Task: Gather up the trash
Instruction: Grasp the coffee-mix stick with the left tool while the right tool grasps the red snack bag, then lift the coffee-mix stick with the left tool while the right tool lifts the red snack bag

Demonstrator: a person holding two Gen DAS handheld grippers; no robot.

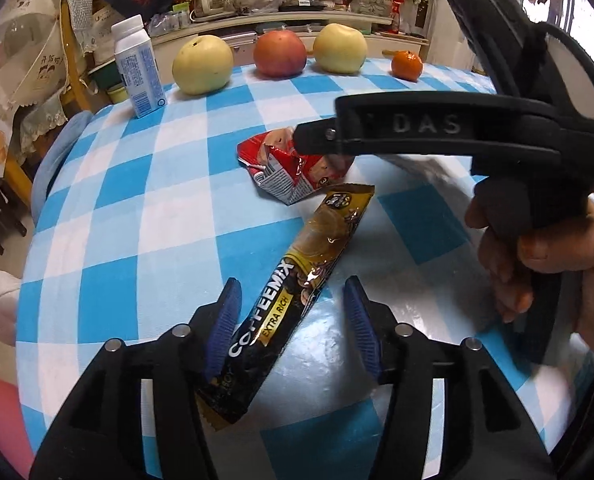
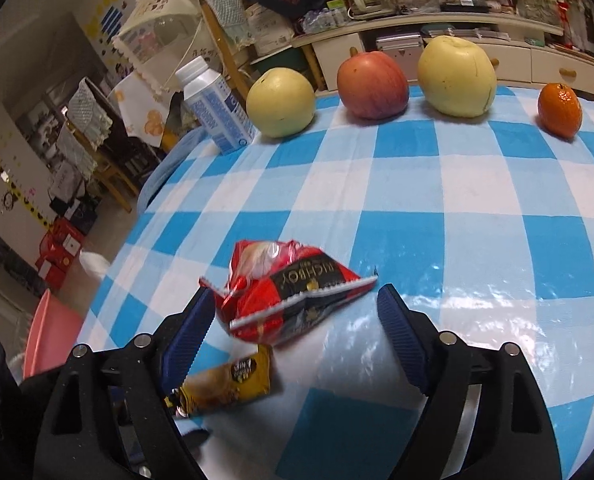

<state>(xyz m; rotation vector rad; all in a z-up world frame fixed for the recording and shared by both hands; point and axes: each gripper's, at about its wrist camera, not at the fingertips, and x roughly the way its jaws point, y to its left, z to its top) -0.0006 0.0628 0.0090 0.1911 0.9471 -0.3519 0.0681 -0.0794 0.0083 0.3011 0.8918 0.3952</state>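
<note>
Trash on the desk (image 1: 109, 208) comes to two pieces lying close together on the blue-and-white checked cloth: a gold-and-black Coffeemix sachet (image 1: 293, 280) and a crumpled red Richboy wrapper (image 2: 293, 296).

Seen from the left wrist, the left hand-held gripper (image 1: 293, 320) stands partly spread over the near end of the sachet, which lies slanted between its blue ribbed pads (image 1: 223, 328). The left pad is at the sachet's edge; the right pad stands clear of it, so nothing is clamped.

Seen from the right wrist, the right hand-held gripper (image 2: 293, 328) is spread wide around the red wrapper. Its left pad is right at the wrapper's torn edge, and I cannot tell whether they touch; the right pad is apart from it. The sachet's far end pokes out just below the wrapper, beside the left finger. In the left view the right tool's black body reaches across over the wrapper, with a person's hand (image 1: 545, 264) on its handle.

Along the far edge of the desk stand a white-and-blue bottle (image 2: 217, 108), a yellow pear (image 2: 281, 102), a red apple (image 2: 373, 84), another yellow pear (image 2: 457, 76) and a small mandarin (image 2: 559, 110), well apart from the trash.
</note>
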